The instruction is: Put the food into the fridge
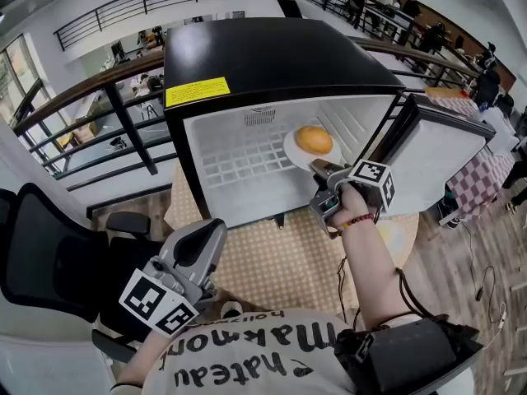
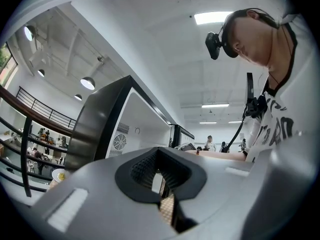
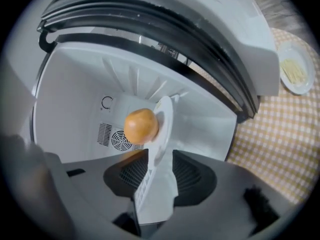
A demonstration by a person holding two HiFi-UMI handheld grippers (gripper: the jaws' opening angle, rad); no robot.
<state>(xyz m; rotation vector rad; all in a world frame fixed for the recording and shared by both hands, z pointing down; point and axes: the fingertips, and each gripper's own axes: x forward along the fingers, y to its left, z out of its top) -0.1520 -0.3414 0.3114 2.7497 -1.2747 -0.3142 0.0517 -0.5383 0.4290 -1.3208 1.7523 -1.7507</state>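
Right gripper view: right gripper (image 3: 155, 178) jaws released astride the plate (image 3: 164, 119) with bun (image 3: 141, 125), placed inside the fridge (image 3: 70, 99); left gripper (image 2: 161, 184) jaws clenched, empty; next probably a straight withdrawal.

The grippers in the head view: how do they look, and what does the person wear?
The left gripper is light grey and the right gripper is darker grey. Each carries a cube with black-and-white square markers. The person wears a bead bracelet and a white shirt with black lettering.
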